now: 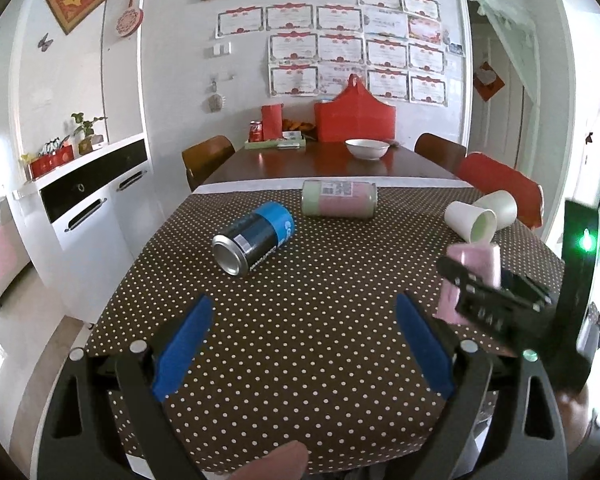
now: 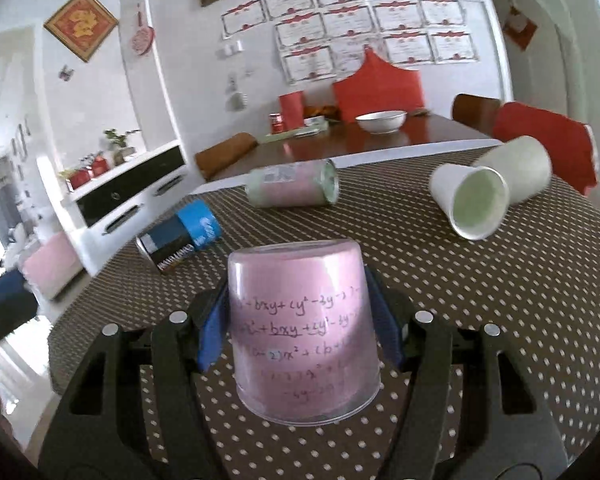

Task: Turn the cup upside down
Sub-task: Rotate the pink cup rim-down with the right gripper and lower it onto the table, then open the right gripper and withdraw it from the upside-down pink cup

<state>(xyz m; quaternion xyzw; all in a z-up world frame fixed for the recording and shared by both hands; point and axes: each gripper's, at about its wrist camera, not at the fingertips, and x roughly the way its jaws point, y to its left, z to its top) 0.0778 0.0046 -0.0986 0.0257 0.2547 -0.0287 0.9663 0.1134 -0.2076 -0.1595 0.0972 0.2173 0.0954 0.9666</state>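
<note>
1. The right gripper (image 2: 302, 332) is clamping its blue pads (image 2: 212, 336) on the pink cup (image 2: 304, 328), holding it upside down, rim toward the dotted tablecloth (image 2: 500, 280).
2. The left gripper (image 1: 304, 344) is hanging with its fingers spread apart, gripping nothing.
3. Ahead of the right gripper, a blue can (image 2: 180, 240), a pink-green can (image 2: 296, 184) and two white paper cups (image 2: 476, 204) are lying on their sides.

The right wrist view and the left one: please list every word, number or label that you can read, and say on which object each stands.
"bxy", underlined, amid handwritten algebra: pink cup held in the right gripper; the other lines are too faint.
Blue and black can: white lettering, too blurred to read.
Pink and green canister: a printed code label, unreadable.
Wall certificates: too small.
Red can: too small.
</note>
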